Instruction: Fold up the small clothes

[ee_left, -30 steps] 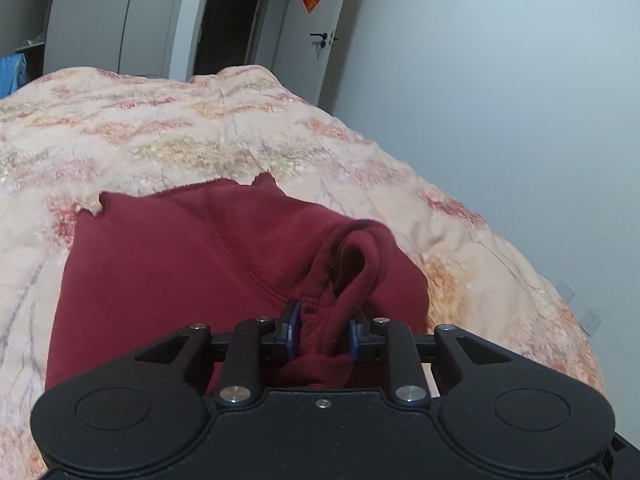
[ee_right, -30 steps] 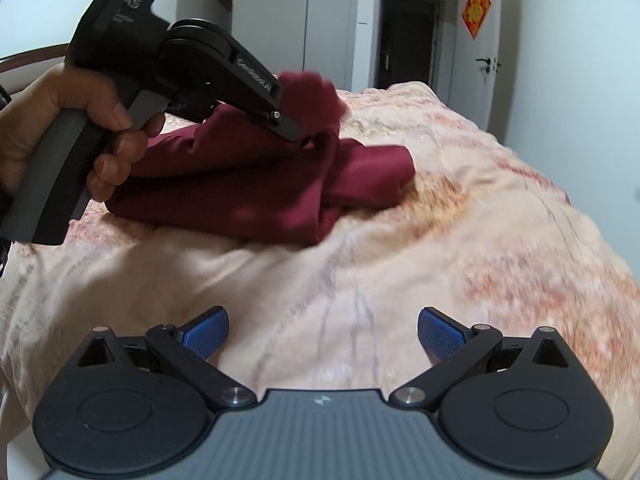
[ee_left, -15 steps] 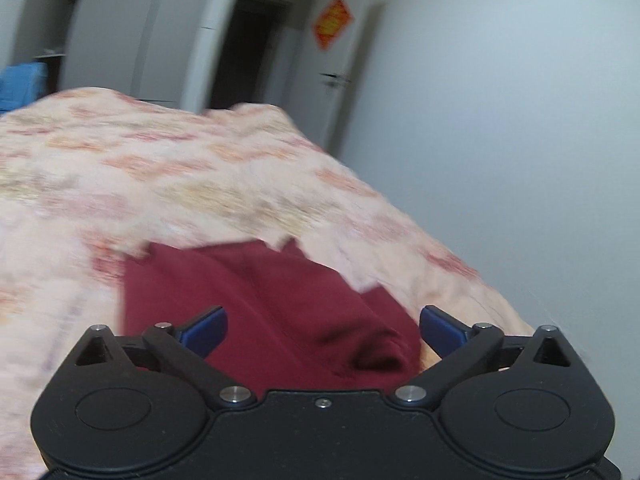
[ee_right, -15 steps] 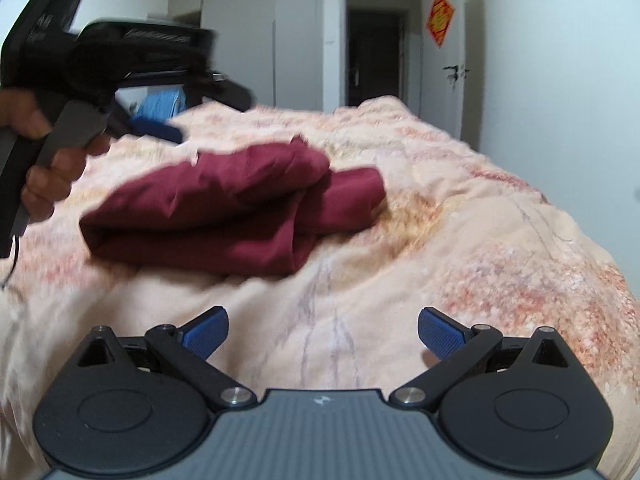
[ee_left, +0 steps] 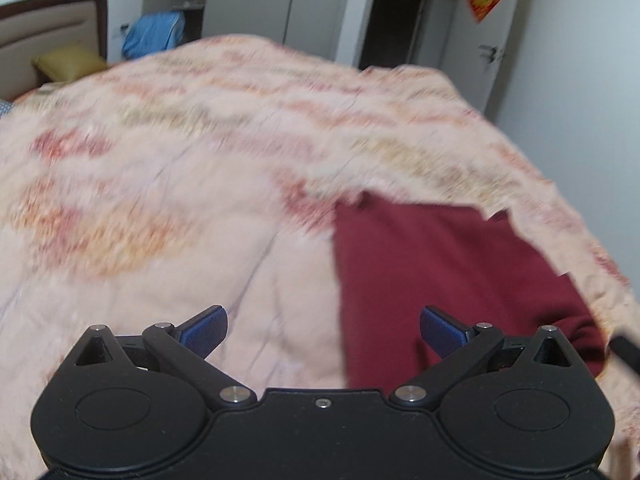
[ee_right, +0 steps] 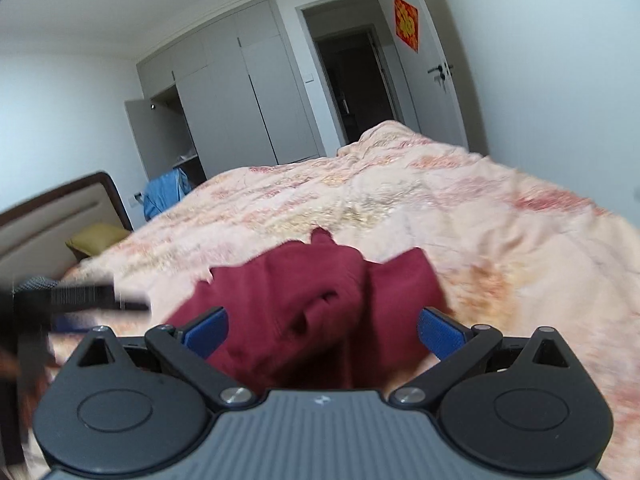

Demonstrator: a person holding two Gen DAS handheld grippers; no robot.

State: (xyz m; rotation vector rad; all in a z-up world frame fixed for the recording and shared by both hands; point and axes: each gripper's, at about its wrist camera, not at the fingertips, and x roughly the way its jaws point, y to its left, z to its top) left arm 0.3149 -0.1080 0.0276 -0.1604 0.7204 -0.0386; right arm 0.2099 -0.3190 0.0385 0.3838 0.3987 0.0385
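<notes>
A dark red garment lies folded on the floral bed quilt. In the left wrist view it sits to the right, its left edge running between my fingers. My left gripper is open and empty, above the quilt at the garment's left edge. In the right wrist view the garment lies bunched straight ahead. My right gripper is open and empty, its blue pads on either side of the garment's near end. The left gripper shows blurred at that view's left edge.
The bed has a brown headboard and a yellow pillow at the far left. A blue cloth hangs by the open wardrobe. A dark doorway and a white wall lie beyond the bed's right edge.
My left gripper let go of the red garment, opened and swung left off it. My right gripper moved forward up to the garment's near end, still open.
</notes>
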